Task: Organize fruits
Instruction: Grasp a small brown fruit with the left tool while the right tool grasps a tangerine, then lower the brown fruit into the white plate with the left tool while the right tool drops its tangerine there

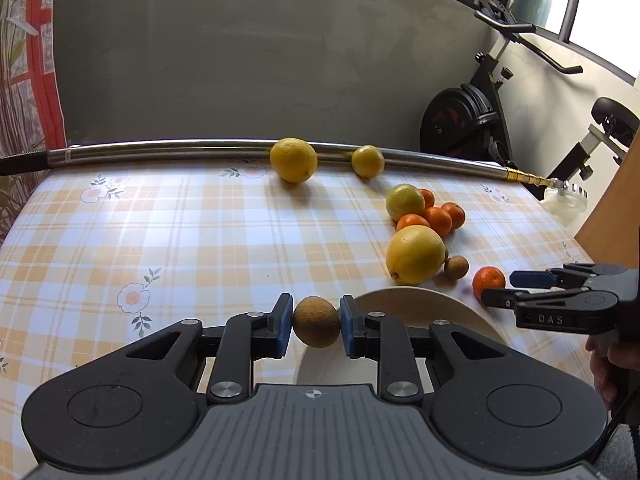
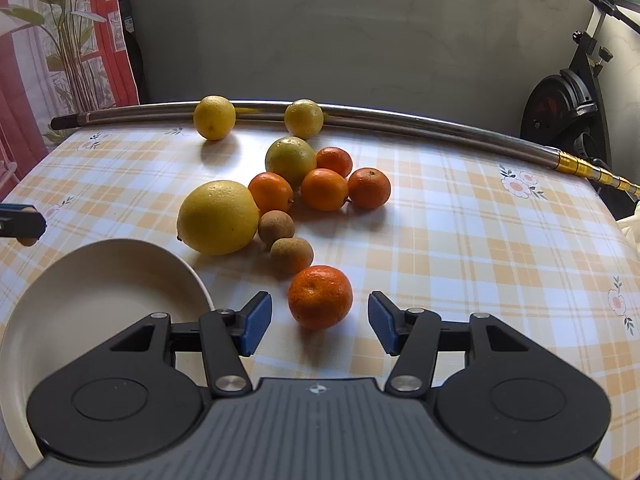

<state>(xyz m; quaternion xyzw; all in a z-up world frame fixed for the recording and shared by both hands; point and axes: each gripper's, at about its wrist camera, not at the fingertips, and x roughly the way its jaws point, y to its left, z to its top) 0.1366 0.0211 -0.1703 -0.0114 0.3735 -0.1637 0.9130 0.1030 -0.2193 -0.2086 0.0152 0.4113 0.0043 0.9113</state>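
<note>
My left gripper [image 1: 316,322] is shut on a small brown fruit [image 1: 316,321], held over the left rim of a white plate [image 1: 424,308]. My right gripper [image 2: 319,318] is open, its pads on either side of a mandarin [image 2: 320,296] on the table, not touching it. The white plate [image 2: 96,292] shows empty in the right wrist view. Two more brown fruits [image 2: 276,227] [image 2: 291,255] lie beside a large lemon [image 2: 218,217]. Several mandarins [image 2: 324,189] cluster by a greenish lemon [image 2: 291,160]. The right gripper also shows in the left wrist view [image 1: 496,286].
Two lemons [image 2: 214,117] [image 2: 303,118] rest against a metal pole [image 2: 400,122] along the table's far edge. A checked tablecloth [image 2: 460,240] covers the table. An exercise bike [image 1: 476,116] stands behind on the right, a curtain [image 2: 60,40] on the left.
</note>
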